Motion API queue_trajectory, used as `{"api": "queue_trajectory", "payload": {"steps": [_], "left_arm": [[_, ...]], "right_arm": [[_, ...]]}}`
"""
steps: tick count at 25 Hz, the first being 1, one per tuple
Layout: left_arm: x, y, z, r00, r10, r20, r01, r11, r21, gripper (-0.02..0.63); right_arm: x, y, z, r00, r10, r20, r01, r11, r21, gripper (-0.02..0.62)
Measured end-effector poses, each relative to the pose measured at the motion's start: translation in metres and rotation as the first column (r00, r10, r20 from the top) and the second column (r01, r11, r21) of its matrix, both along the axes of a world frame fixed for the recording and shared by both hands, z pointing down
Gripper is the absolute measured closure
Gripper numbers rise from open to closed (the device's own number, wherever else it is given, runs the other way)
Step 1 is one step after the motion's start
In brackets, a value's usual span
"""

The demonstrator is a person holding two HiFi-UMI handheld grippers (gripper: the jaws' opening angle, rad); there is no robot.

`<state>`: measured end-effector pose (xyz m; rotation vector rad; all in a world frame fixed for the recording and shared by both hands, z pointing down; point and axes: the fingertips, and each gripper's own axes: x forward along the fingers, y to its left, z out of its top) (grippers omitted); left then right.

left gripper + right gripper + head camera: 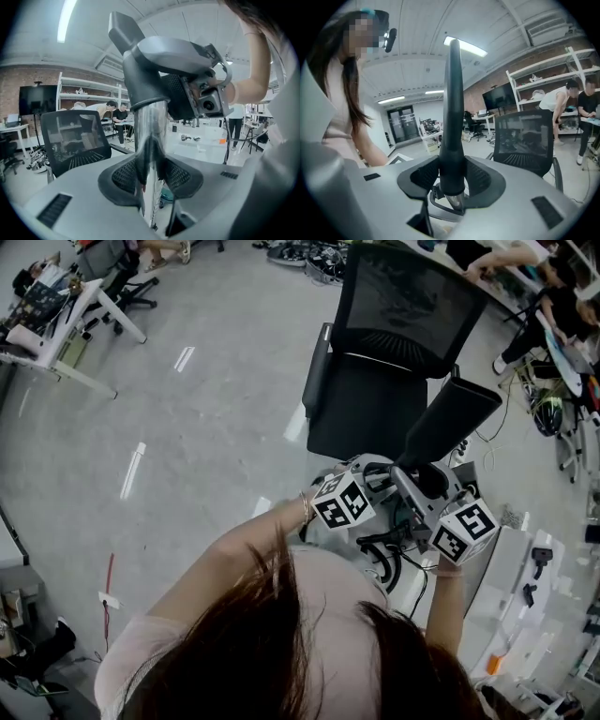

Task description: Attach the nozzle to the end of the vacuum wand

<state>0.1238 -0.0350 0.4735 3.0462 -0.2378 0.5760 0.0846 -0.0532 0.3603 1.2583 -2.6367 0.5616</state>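
Left fingers [123, 176] clamp the shiny metal wand [153, 136]; right fingers [423, 177] grip the tapered black nozzle [453, 117].

Seen from above: dark hair [281, 643] fills the bottom, both arms reach forward. Left tongs [386, 476] and right tongs [429, 495], marker cubes up, sit close together at the narrow lower end of the black nozzle [452, 418]. Grey wand [410, 495] piece shows between the cubes. Nozzle flares up-right, over a black mesh office chair [375, 381]. Grey floor [206, 427] all round. White surface [511, 568] at right with small black items, seated people top right
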Motion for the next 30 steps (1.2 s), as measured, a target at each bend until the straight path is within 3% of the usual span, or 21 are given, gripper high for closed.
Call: {"api": "queue_trajectory", "payload": {"steps": [4, 7, 11, 18, 30], "left_arm": [[-0.001, -0.005, 0.002, 1.000, -0.010, 0.006, 0.010, 1.000, 0.002, 0.457], [0.000, -0.007, 0.003, 1.000, -0.017, 0.003, 0.017, 1.000, -0.014, 0.457], [-0.001, -0.016, 0.005, 0.999, -0.039, -0.004, 0.039, 0.998, -0.043, 0.457], [-0.001, -0.017, 0.004, 0.999, -0.037, 0.002, 0.037, 0.998, -0.041, 0.457], [0.002, -0.019, 0.006, 0.995, -0.091, 0.040, 0.089, 0.995, 0.045, 0.460]], "right_arm": [[-0.003, -0.006, 0.002, 0.995, -0.097, 0.025, 0.098, 0.995, -0.023, 0.414], [-0.001, -0.008, 0.002, 0.994, -0.106, 0.030, 0.106, 0.994, 0.004, 0.414], [0.001, -0.013, 0.002, 0.999, -0.003, 0.046, 0.000, 0.997, 0.073, 0.416], [0.005, -0.010, 0.000, 0.984, 0.162, 0.068, -0.171, 0.973, 0.152, 0.421], [0.012, -0.009, 0.004, 0.906, 0.411, 0.101, -0.421, 0.898, 0.127, 0.425]]}}
